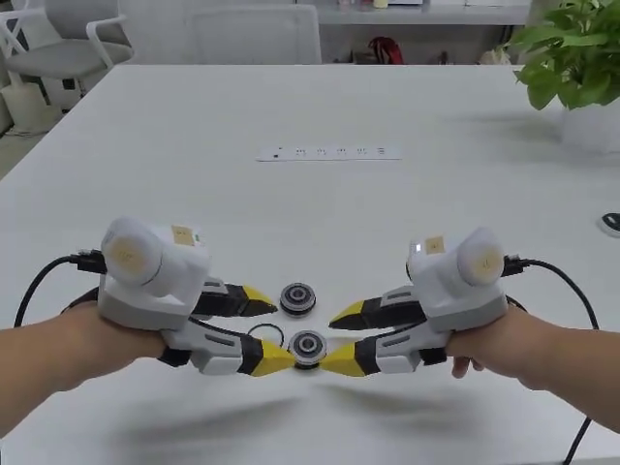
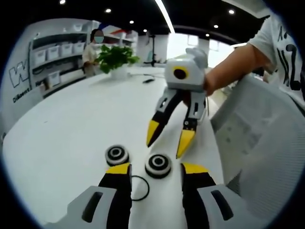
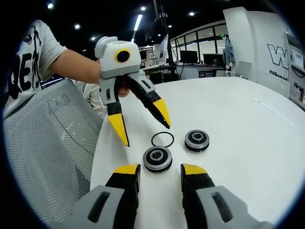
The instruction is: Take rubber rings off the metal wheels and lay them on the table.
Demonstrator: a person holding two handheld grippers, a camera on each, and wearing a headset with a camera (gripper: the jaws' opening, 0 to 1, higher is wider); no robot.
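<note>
Left gripper (image 1: 281, 332) and right gripper (image 1: 329, 341) agape, flanking near wheel (image 1: 307, 346) | wheel flat, axle up | rubber ring (image 1: 263, 336) flat

Count on the bench: 2 metal wheels (image 1: 297, 298) (image 1: 308, 346), 1 loose rubber ring (image 3: 162, 133), 2 grippers (image 1: 281, 332) (image 1: 327, 341), 1 power strip (image 1: 329, 153), 1 potted plant (image 1: 572, 48), 1 table (image 1: 436, 194)
</note>
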